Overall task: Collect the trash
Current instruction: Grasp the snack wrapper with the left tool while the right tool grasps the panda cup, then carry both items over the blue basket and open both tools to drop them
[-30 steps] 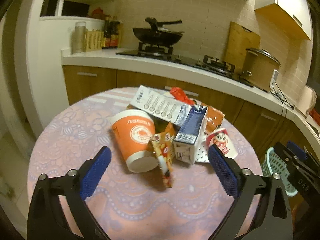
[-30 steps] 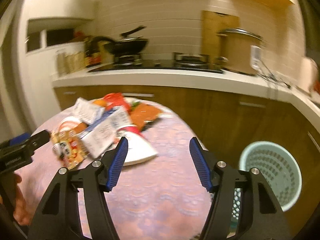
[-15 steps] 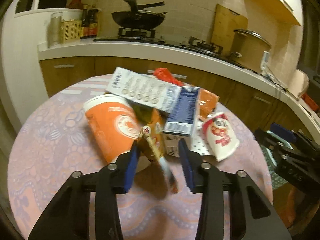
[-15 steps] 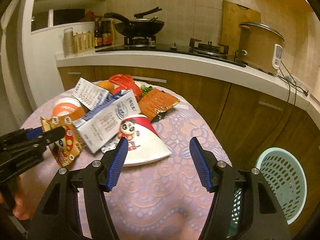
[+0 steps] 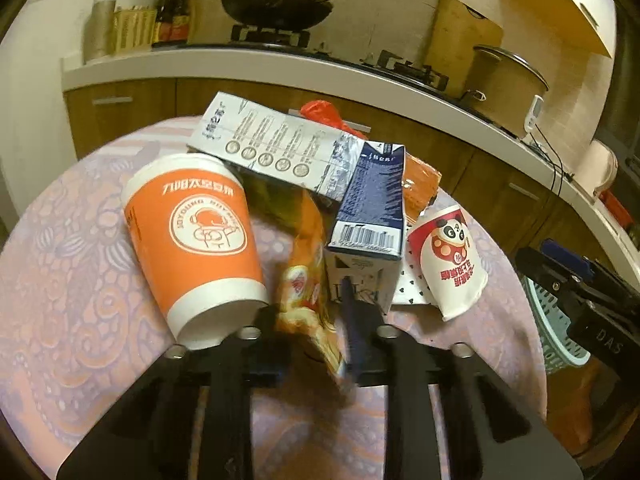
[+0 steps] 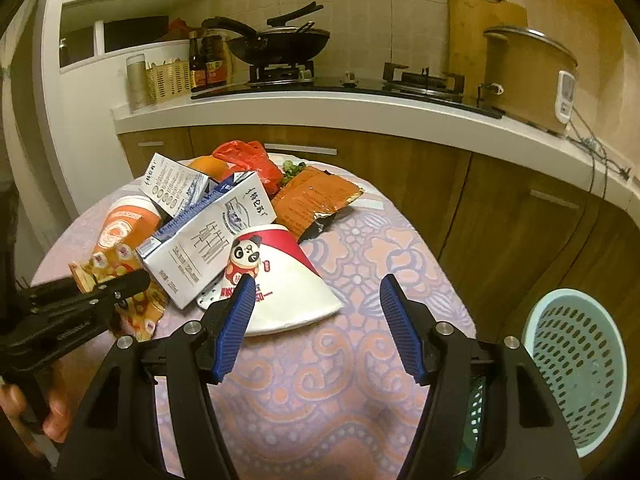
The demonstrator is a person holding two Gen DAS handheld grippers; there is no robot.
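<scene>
A pile of trash lies on the round table [image 5: 72, 280]. My left gripper [image 5: 310, 320] is shut on an orange snack wrapper [image 5: 308, 264], which also shows in the right wrist view [image 6: 120, 276]. Beside it lie an orange paper cup [image 5: 192, 236], a blue-and-white milk carton [image 5: 372, 216] and a red-and-white panda cup [image 5: 448, 256]. My right gripper [image 6: 316, 312] is open and empty, just in front of the panda cup [image 6: 280, 280]. A pale green trash basket [image 6: 576, 364] stands on the floor at the right.
A second flat carton [image 5: 276, 148], an orange foil packet [image 6: 316, 200] and a red plastic bag [image 6: 248, 160] lie at the pile's far side. Behind runs a kitchen counter [image 6: 360, 112] with a wok and a pot.
My left gripper has moved in and closed from wide open onto the snack wrapper. My right gripper has come nearer to the panda cup and stays open.
</scene>
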